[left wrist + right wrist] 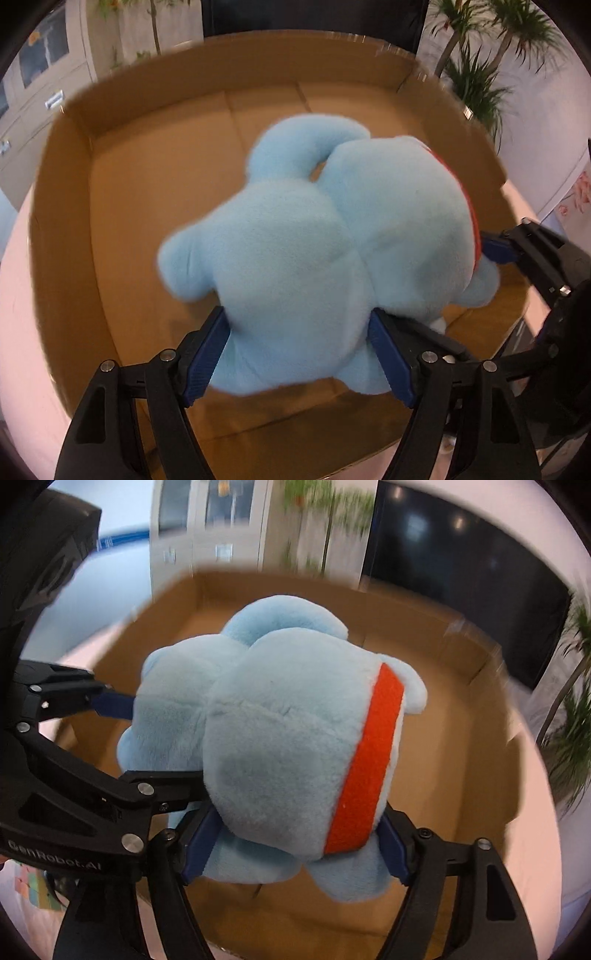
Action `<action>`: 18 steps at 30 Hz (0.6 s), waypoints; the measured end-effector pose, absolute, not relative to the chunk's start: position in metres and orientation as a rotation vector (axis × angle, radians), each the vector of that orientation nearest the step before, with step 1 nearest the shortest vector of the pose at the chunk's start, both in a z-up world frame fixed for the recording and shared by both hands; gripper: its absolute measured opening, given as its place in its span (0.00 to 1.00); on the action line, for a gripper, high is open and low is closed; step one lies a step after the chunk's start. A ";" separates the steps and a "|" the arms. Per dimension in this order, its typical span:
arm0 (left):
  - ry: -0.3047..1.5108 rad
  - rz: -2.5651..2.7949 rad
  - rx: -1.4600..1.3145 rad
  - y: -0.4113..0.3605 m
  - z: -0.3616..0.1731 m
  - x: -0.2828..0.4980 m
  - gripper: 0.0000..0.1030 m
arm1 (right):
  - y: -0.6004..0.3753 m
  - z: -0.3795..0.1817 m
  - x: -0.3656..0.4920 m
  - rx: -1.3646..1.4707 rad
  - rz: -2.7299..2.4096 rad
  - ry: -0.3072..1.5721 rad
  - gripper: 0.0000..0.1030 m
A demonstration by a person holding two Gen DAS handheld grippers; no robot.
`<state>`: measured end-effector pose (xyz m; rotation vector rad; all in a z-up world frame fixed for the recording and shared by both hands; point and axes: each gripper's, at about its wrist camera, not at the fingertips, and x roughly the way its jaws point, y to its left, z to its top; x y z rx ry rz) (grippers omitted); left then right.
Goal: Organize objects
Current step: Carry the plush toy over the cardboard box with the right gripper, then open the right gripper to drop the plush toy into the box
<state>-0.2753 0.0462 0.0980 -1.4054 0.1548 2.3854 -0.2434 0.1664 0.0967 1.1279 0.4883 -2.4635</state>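
Now I have the plush (314, 236) pinched in both grippers and hanging over the open box (66, 206), with nothing else on the box floor that I can see. Starting from the left: my left gripper (297, 354) has its blue pads (207, 358) pressed into the soft lower body, jaws standing wide because the toy is bulky. My right gripper (295, 843) grips the other end the same way, pads sunk in on either side of the red band (369, 757).

To do this step well I would bring both hands down together and at the same pace, so the plush stays level and is not stretched or twisted between the two holds. I judge it sits roughly over the middle of the box, so a straight descent should clear the walls; the near wall is the one closest to the linkages and the one I would watch. I would let go only once the toy rests on the cardboard floor, opening both jaws together, then lift straight up so no pad drags the fabric.

For writing, only "GenRobot.AI" shows, on the left gripper's black frame in the right wrist view. The plush shows no label.
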 end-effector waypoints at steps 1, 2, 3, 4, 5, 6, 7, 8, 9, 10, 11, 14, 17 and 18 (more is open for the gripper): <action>0.143 2.382 -1.397 0.045 0.100 -0.272 0.74 | 0.168 0.095 -0.242 1.164 -2.461 0.491 0.73; 0.152 2.398 -1.387 0.044 0.105 -0.267 0.74 | 0.173 0.098 -0.237 1.168 -2.460 0.467 0.73; 0.197 2.444 -1.355 0.045 0.114 -0.261 0.74 | 0.180 0.106 -0.231 1.155 -2.463 0.440 0.73; 0.231 2.479 -1.334 0.046 0.121 -0.257 0.74 | 0.185 0.112 -0.226 1.153 -2.467 0.427 0.73; 0.260 2.521 -1.310 0.046 0.129 -0.251 0.74 | 0.192 0.120 -0.221 1.149 -2.483 0.419 0.73; 0.259 2.540 -1.294 0.047 0.137 -0.244 0.74 | 0.201 0.131 -0.212 1.112 -2.511 0.401 0.75; 0.242 2.548 -1.274 0.046 0.145 -0.238 0.74 | 0.210 0.140 -0.203 1.070 -2.525 0.384 0.75; 0.210 2.540 -1.245 0.042 0.155 -0.232 0.75 | 0.222 0.149 -0.192 1.035 -2.529 0.354 0.76; 0.189 2.530 -1.222 0.044 0.160 -0.224 0.77 | 0.237 0.156 -0.181 1.007 -2.536 0.312 0.76; 0.170 2.516 -1.197 0.047 0.163 -0.212 0.80 | 0.252 0.159 -0.173 0.989 -2.537 0.273 0.79; 0.130 2.499 -1.174 0.052 0.165 -0.198 0.82 | 0.274 0.160 -0.164 0.983 -2.538 0.221 0.80; -0.012 2.387 -1.188 0.070 0.153 -0.172 0.88 | 0.321 0.143 -0.144 1.003 -2.494 0.092 0.82; -0.010 2.257 -1.241 0.114 0.115 -0.137 0.88 | 0.354 0.103 -0.130 1.088 -2.413 -0.016 0.82; 0.019 2.246 -1.255 0.128 0.104 -0.133 0.85 | 0.363 0.093 -0.129 1.111 -2.400 -0.052 0.82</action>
